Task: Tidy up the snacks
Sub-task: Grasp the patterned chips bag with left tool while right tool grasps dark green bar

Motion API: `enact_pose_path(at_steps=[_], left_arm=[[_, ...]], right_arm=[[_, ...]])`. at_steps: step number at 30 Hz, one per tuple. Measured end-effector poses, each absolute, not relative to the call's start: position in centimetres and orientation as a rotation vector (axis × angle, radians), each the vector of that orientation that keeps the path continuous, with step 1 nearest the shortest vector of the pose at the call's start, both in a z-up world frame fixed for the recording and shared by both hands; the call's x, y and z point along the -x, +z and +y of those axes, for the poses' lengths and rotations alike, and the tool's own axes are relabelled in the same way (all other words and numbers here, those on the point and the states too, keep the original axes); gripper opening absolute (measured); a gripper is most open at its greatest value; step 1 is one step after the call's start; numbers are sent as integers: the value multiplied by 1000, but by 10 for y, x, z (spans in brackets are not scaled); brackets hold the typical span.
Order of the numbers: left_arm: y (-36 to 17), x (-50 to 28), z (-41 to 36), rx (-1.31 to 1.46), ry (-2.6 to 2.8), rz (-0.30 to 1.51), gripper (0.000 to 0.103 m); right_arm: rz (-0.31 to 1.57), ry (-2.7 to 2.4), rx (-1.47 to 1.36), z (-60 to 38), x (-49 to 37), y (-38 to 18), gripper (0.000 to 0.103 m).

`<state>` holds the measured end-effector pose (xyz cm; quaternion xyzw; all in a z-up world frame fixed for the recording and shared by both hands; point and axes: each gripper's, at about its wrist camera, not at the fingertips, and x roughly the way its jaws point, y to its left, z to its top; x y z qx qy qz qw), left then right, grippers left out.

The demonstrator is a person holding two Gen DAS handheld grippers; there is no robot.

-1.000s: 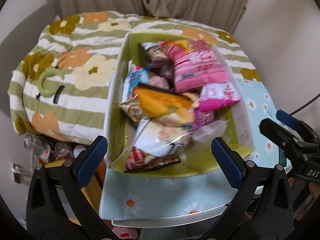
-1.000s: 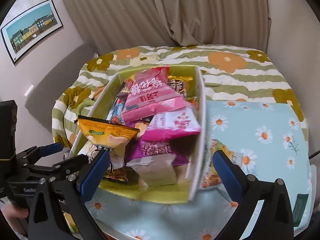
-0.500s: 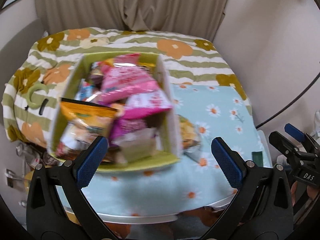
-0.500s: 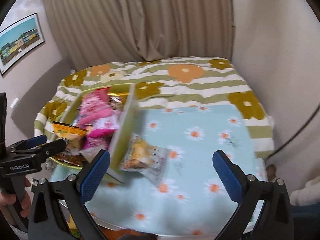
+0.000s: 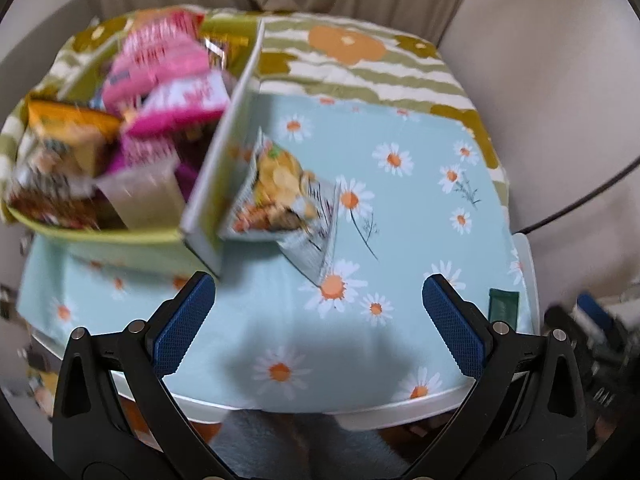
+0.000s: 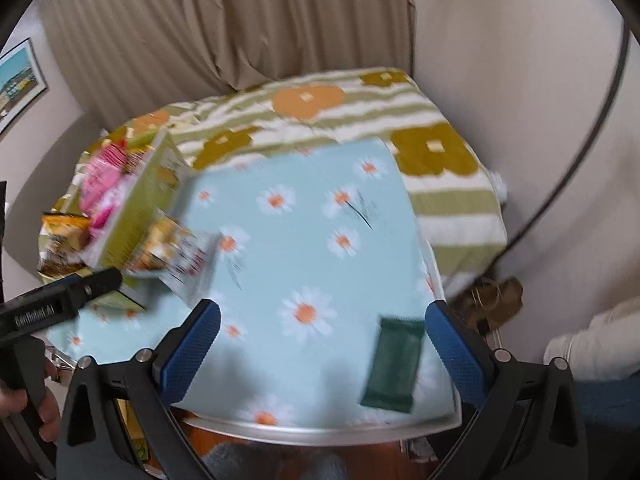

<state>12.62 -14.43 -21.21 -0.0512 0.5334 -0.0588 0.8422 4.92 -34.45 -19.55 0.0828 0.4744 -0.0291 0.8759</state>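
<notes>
- Bed point(image 6: 452, 200) with green-striped flowered blanket fills the back of both views; beige curtain point(image 6: 224, 28) behind it.
- Tabletop point(image 5: 400, 208), covered by a pale blue daisy cloth, sits in front of the bed. I see its white rim along the near edge.
- Green snack box point(image 5: 120, 236) stands at the tabletop's far-left corner, packed full: pink bags point(image 5: 160, 60) on top, an orange bag point(image 5: 68, 136) at the left end. Blurred, so I cannot read any labels.
- Loose chip bag point(image 5: 288, 200) lies on the cloth, its left edge touching or tucked against the box's right wall; I cannot tell which. It is ahead of my left gripper, slightly left of centre between its fingers, and well apart from them.
- Left gripper point(image 5: 320, 320): blue pads spread wide, nothing between them, hovering over bare cloth near the tabletop's front edge.
- Right gripper point(image 6: 322, 344): also spread wide, holding nothing.
- Dark green packet point(image 6: 394, 364) lies flat near the tabletop's front-right corner. In the right wrist view it sits between my right gripper's fingers, close beside the right pad, though I cannot tell if they touch. In the left wrist view it lies just right of the left gripper's right finger.
- A hand point(image 6: 24, 400) on the left gripper's handle shows at the left edge of the right wrist view.
</notes>
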Motion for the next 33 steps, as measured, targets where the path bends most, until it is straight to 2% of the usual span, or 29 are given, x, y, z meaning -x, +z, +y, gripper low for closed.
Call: enact_pose_path(at_steps=[8, 12, 17, 21, 26, 28, 33], left_arm=[[-270, -142, -161, 110, -59, 1171, 103], [-292, -155, -164, 146, -29, 1183, 103], [-309, -175, -169, 138, 18, 1180, 103], [-309, -190, -166, 144, 55, 1159, 103], [-313, -200, -157, 208, 85, 1156, 103], [-317, -202, -158, 216, 74, 1165, 103], [-320, -209, -164, 239, 65, 1157, 103]], right_arm=[[1147, -98, -224, -361, -40, -271, 102], [1183, -119, -201, -356, -43, -289, 96], [1188, -115, -150, -348, -56, -296, 95], [1199, -92, -159, -344, -67, -303, 85], [1204, -72, -137, -333, -79, -306, 81], [1200, -68, -120, -329, -83, -306, 75], [1193, -77, -89, -328, -86, -306, 69]])
